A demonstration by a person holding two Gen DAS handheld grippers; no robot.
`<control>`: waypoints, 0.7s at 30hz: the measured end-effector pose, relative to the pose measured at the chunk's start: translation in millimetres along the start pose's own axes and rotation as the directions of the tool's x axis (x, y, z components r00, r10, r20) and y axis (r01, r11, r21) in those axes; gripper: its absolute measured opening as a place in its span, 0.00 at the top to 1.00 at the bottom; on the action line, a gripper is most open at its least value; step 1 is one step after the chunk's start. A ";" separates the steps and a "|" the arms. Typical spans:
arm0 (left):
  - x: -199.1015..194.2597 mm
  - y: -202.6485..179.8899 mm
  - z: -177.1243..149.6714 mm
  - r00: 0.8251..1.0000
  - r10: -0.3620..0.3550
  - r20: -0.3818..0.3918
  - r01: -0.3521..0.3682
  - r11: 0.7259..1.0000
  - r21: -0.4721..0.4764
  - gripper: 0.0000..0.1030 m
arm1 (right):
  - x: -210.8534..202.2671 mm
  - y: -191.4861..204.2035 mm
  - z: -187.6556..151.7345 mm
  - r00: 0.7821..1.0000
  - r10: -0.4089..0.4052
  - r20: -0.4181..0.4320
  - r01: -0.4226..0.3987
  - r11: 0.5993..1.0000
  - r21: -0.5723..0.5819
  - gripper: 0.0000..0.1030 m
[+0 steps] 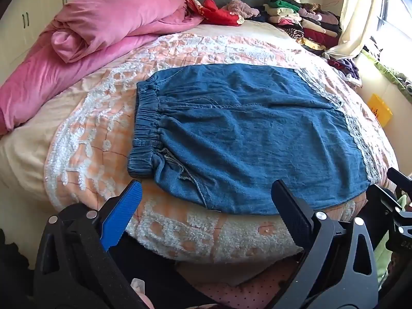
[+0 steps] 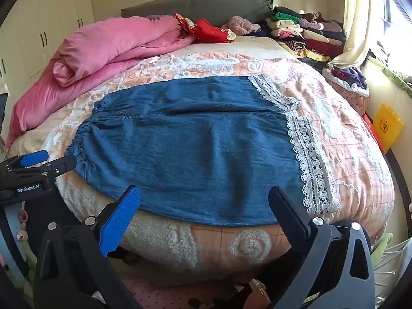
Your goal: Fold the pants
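Note:
Blue denim pants (image 1: pixel 231 134) lie flat across the bed, folded lengthwise with one leg over the other. The elastic waistband (image 1: pixel 146 128) is at the left and the white lace hems (image 2: pixel 309 164) at the right. My left gripper (image 1: pixel 206 193) hovers open over the near edge of the pants, toward the waistband end, with nothing between its fingers. My right gripper (image 2: pixel 204 193) stands open over the near edge closer to the lace hems, also holding nothing. In the right wrist view the left gripper (image 2: pixel 38 162) shows at the far left beside the waistband.
The pants rest on a peach and white quilt (image 1: pixel 103 141). A rolled pink duvet (image 1: pixel 90 38) lies at the back left. Red garments (image 1: pixel 219 13) and stacks of folded clothes (image 1: pixel 303 18) line the headboard and right side. A yellow bag (image 2: pixel 388 126) stands by the wall.

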State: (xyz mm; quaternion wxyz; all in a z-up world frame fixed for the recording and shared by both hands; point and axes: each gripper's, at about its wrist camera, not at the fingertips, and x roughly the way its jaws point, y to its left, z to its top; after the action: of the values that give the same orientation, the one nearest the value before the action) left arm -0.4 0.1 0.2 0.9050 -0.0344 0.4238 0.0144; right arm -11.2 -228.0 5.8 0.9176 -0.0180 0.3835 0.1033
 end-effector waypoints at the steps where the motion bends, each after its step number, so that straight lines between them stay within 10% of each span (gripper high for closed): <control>1: -0.1 0.1 -0.1 1.000 0.000 0.000 0.000 1.000 0.001 0.09 | -0.3 0.1 0.0 1.000 -0.003 0.006 0.003 1.000 -0.002 0.04; 21: -4.5 -1.7 2.0 1.000 0.009 0.003 -0.010 1.000 0.013 0.09 | -3.8 0.5 0.1 1.000 0.005 0.006 -0.005 1.000 0.001 0.04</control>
State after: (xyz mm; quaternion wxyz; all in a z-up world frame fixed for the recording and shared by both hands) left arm -1.6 -1.4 5.0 0.9058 -0.0264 0.4226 0.0159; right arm -13.9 -228.2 8.6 0.9185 -0.0162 0.3807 0.1057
